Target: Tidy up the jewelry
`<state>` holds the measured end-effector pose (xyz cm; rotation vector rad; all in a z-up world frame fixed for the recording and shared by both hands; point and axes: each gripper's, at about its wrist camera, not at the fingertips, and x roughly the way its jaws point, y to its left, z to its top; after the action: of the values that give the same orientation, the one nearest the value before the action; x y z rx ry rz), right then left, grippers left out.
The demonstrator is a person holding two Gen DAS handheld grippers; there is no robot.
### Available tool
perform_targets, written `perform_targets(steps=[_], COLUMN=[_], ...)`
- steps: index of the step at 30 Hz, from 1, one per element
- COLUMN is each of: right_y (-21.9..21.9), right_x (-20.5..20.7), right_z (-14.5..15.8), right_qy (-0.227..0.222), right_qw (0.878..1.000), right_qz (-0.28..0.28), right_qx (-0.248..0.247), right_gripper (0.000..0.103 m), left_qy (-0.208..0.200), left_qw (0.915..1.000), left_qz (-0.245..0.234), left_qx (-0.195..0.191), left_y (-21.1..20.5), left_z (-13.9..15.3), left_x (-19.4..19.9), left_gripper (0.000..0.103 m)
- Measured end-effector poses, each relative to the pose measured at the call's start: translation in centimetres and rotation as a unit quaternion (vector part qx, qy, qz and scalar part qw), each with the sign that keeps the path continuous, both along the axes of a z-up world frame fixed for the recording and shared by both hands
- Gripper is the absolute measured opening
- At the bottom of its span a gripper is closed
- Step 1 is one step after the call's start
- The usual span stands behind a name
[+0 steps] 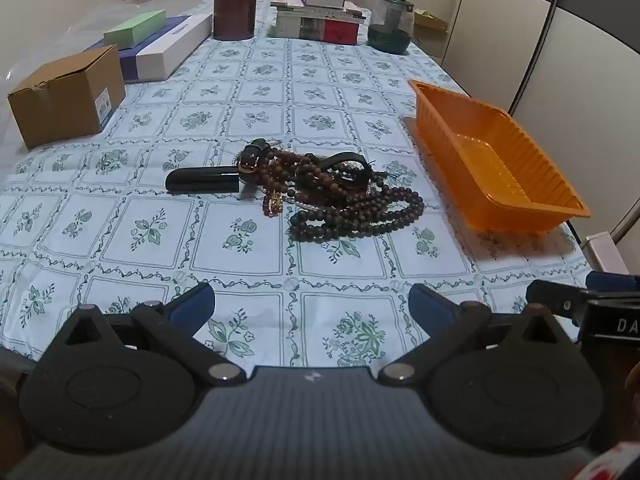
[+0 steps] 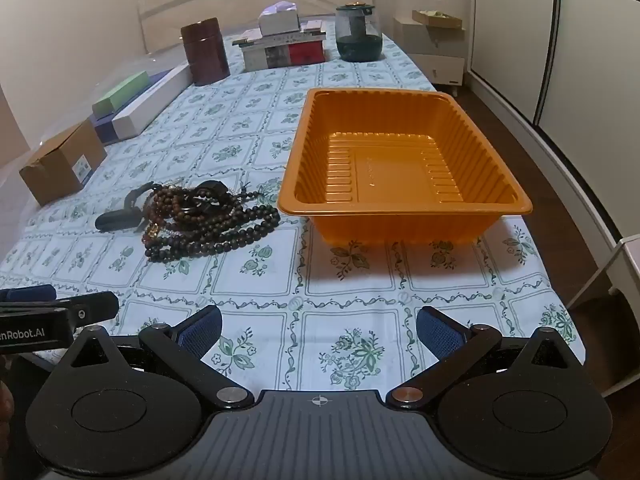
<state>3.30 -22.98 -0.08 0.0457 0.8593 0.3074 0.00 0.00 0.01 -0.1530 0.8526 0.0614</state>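
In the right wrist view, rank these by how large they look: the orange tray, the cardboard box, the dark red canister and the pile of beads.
1. Orange tray, clearly largest.
2. Pile of beads.
3. Cardboard box.
4. Dark red canister, though it stands farthest back, so its true size is unsure.

Glossy ribbed plastic tray (image 2: 404, 200), perhaps wooden matt beads (image 1: 360, 208), brown cardboard box (image 1: 66, 94), smooth printed tablecloth (image 2: 256, 280).

Both the left gripper (image 1: 311, 306) and the right gripper (image 2: 318, 330) have black linkage arms with silver pivot screws, round black discs, blue textured fingertips (image 2: 434, 330) and a grey ribbed body; white lettering marks the left gripper's side
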Motion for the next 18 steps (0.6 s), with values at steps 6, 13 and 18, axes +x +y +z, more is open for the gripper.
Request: perform_targets(steps=[6, 13, 18], right_y=[-0.01, -0.04, -0.02], right_x=[0.09, 0.14, 0.15], right_z=[-0.06, -0.1, -0.1], right_qy=[-0.001, 0.0, 0.001], right_qw=[1.0, 1.0, 1.0], right_qz=[-0.001, -0.001, -0.001], right_qx=[-0.001, 0.001, 0.001], right_gripper=[0.103, 0.103, 0.103], left_qy=[0.007, 0.004, 0.003], left_qw=[0.9998, 1.0, 1.0], left_qz=[-0.001, 0.005, 0.005], left_qx=[-0.016, -0.002, -0.002], left_y=[0.83, 0.32, 0.4], left_z=[-0.16, 0.08, 0.04], left_x=[0.12, -0.04, -0.1], left_gripper=[0.102, 0.102, 0.102])
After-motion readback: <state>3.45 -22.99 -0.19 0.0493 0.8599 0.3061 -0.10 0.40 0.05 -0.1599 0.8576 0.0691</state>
